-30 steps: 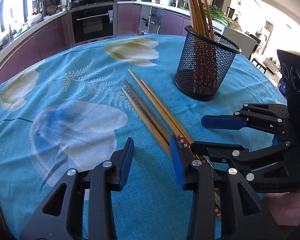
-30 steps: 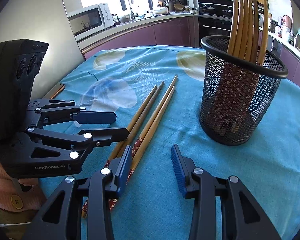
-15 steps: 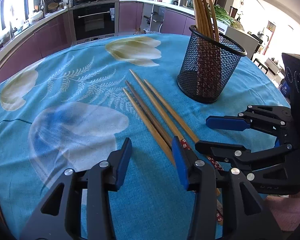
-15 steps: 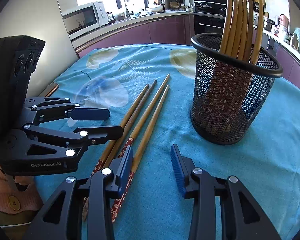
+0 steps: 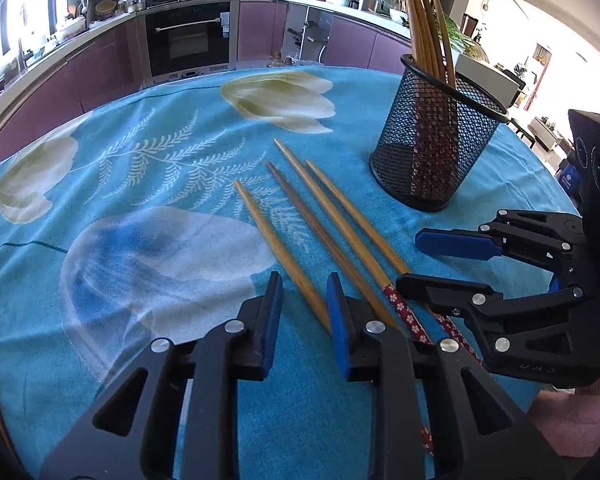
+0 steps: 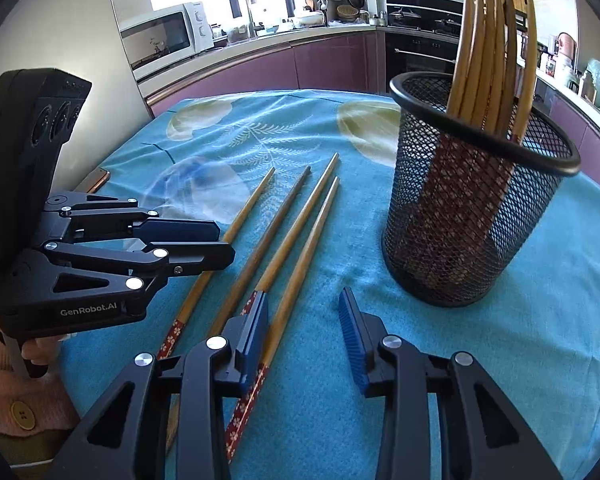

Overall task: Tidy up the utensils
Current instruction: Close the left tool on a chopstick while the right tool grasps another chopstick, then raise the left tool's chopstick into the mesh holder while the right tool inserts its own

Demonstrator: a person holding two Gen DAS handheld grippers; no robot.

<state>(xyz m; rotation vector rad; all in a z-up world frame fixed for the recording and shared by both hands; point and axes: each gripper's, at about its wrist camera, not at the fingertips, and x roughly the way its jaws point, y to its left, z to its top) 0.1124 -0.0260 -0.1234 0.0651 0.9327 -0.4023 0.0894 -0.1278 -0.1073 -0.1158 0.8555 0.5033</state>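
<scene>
Microwave [image 6: 162, 40] (right wrist view only)

Both wrist views look down closely, sharing the chopsticks [image 5: 332, 216].

Four chopsticks [image 5: 328, 236] lie left of mesh holder [image 5: 432, 160]

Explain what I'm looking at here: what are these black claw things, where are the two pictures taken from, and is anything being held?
No robot: a person holds a two-finger gripper in each hand, and each carries a fisheye camera looking along its fingers. One picture is from the left gripper, the other from the right gripper; each also sees its partner. On the blue floral tablecloth lie four loose chopsticks beside a black mesh holder holding more chopsticks upright. Both grippers' jaws are closing. The leftmost chopstick runs in between the left pads, but I cannot see them pressing it.
</scene>
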